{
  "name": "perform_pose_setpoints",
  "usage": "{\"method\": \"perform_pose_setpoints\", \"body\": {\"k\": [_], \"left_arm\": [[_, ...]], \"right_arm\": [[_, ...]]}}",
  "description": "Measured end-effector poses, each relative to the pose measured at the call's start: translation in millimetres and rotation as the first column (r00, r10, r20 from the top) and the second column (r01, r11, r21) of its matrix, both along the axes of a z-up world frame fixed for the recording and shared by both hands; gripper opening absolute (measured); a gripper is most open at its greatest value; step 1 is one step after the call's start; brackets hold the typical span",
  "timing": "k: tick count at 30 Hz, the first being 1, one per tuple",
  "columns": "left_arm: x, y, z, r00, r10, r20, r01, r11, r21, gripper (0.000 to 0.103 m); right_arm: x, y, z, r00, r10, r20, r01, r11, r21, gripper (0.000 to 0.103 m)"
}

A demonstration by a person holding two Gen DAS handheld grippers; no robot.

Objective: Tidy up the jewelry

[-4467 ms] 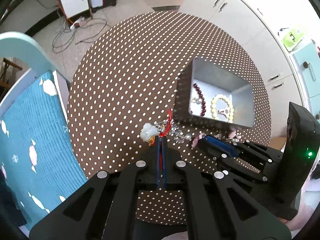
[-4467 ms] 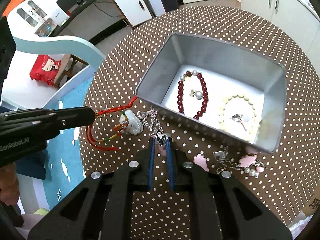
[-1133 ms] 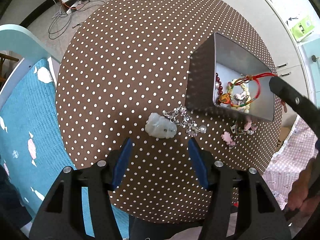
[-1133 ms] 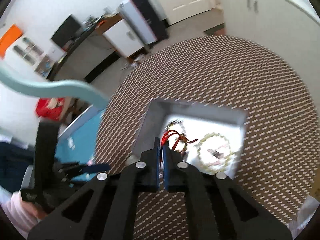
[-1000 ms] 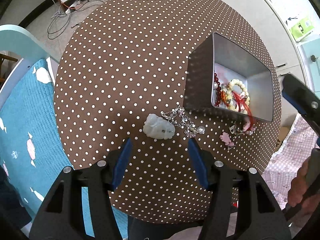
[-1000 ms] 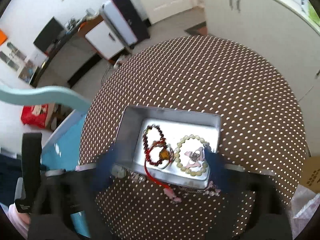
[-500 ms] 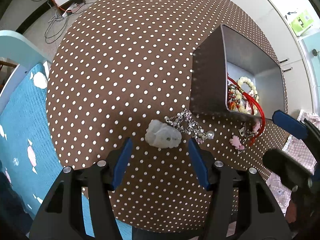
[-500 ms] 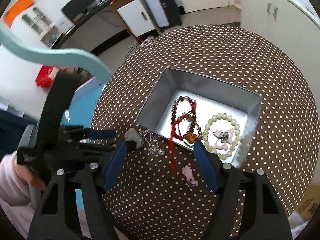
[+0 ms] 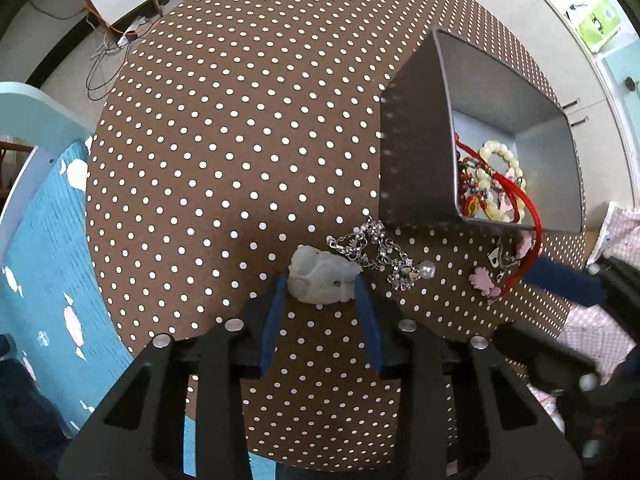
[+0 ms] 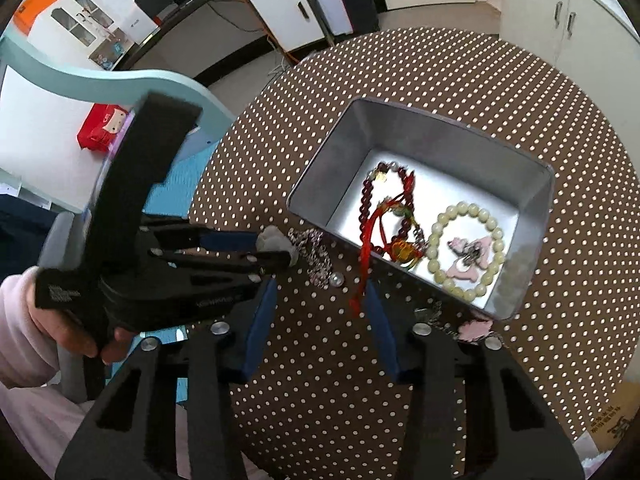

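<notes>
Jade carving (image 9: pixel 322 276) sits on the table (image 9: pixel 240 128) between your left tongs (image 9: pixel 320 286), which have just been narrowing and seem to touch both its sides. Right tongs (image 10: pixel 322 300), also closing, hold nothing; the red cord (image 10: pixel 366 276) dangles over the tin's (image 10: pixel 536 240) rim.

One metal tray (image 10: pixel 344 148), two bead bracelets (image 10: pixel 464 248), one pale stone pendant (image 9: pixel 320 276).

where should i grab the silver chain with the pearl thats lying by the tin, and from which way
Take the silver chain at its bunched middle, coming straight down from above. It lies flat and loose on the table, so no side offers an edge. One end runs up against the pale jade pendant between the left gripper's pads; the middle is probably clearer.
</notes>
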State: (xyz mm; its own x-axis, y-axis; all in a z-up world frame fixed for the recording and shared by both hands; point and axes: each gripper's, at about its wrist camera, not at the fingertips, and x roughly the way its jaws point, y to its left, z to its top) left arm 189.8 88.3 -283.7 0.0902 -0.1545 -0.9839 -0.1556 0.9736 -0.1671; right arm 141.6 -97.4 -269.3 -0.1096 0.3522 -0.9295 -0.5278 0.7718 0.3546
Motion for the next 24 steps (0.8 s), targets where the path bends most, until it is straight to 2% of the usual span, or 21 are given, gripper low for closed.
{"method": "perform_pose_setpoints", "body": {"k": [3, 7, 9, 12, 13, 14, 18, 24], "left_arm": [[-1, 8, 2, 1.000, 0.012, -0.004, -0.012, 1.000, -0.010, 0.026], [0, 18, 3, 0.999, 0.029, -0.021, -0.030, 0.999, -0.021, 0.031], [-2, 23, 3, 0.999, 0.036, -0.015, -0.036, 0.999, 0.000, 0.064], [-2, 23, 0, 0.999, 0.033, -0.015, -0.032, 0.999, 0.002, 0.064], [-1, 22, -1, 0.999, 0.032, -0.017, -0.032, 0.999, 0.008, 0.064], [1, 21, -2, 1.000, 0.026, -0.014, -0.026, 1.000, 0.010, 0.064], [6, 10, -3, 1.000, -0.028, 0.005, 0.028, 0.999, 0.046, 0.063], [8, -17, 0, 0.996, -0.093, 0.008, 0.092, 0.992, 0.084, 0.049]], "right_arm": [[-5, 4, -9, 1.000, 0.017, -0.026, -0.017, 1.000, -0.001, 0.036], [-8, 11, -17, 0.999, 0.030, -0.023, -0.030, 0.999, -0.029, 0.035], [-8, 12, -18, 1.000, 0.023, -0.013, -0.023, 0.999, -0.024, 0.035], [-8, 15, -24, 0.999, 0.032, 0.036, -0.030, 0.998, -0.058, 0.035], [-7, 14, -27, 0.998, 0.035, 0.051, -0.032, 0.997, -0.069, 0.031], [-7, 14, -29, 0.997, 0.037, 0.060, -0.033, 0.997, -0.075, 0.023], [-11, 19, -35, 0.992, 0.080, 0.097, -0.072, 0.993, -0.089, 0.018], [-16, 25, -45, 0.984, 0.132, 0.116, -0.116, 0.985, -0.130, 0.014]]}}
